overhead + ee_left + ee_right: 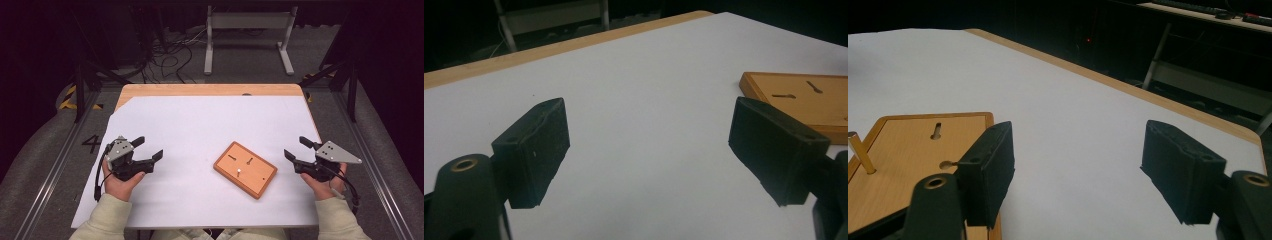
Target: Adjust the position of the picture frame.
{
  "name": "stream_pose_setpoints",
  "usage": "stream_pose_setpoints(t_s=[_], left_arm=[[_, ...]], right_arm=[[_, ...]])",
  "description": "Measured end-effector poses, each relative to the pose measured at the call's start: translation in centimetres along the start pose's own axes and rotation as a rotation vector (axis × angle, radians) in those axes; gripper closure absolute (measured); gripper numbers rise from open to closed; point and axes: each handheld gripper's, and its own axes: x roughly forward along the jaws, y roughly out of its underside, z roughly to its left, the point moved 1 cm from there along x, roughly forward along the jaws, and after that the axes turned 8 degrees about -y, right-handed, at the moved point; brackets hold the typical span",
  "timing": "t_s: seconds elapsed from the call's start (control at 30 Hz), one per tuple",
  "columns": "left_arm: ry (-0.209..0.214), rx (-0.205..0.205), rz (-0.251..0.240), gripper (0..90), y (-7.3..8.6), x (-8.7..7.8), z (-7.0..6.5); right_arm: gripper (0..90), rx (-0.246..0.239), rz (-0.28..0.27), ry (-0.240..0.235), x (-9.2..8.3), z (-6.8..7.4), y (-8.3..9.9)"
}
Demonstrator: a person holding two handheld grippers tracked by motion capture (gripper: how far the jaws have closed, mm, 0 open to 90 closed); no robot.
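Moving from left to right, we see the left gripper [150, 148] resting on the white sheet [200, 125] at the table's left side, its jaws spread wide with nothing between them; the left gripper view confirms bare sheet between the two black pads. To open the work well, we judge that each gripper should come in low and level toward the board, jaws kept apart until they straddle the part to be gripped, one hand steadying the board's edge so it cannot slide on the smooth sheet. The wooden board [245, 169] lies right of the table's centre, between the two grippers and nearer the right one, turned at an angle to the table edge. It is a flat orange-brown rectangle with a raised rim; its face carries two dark keyhole-like slots [233, 157], and a slim brass-coloured peg [860, 152] stands in it, leaning slightly in the right gripper view. At far right, the right gripper [297, 149] rests just beside the board without touching it, its jaws likewise spread and empty.
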Motion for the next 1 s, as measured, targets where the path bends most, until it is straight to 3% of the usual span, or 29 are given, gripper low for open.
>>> stream_pose_setpoints(t_s=[1.0], left_arm=[[-0.004,-0.002,0.0,16.9,-0.03,-0.12,-0.21]], right_arm=[[28.0,-0.004,-0.002,0.001,-0.06,-0.05,-0.03]])
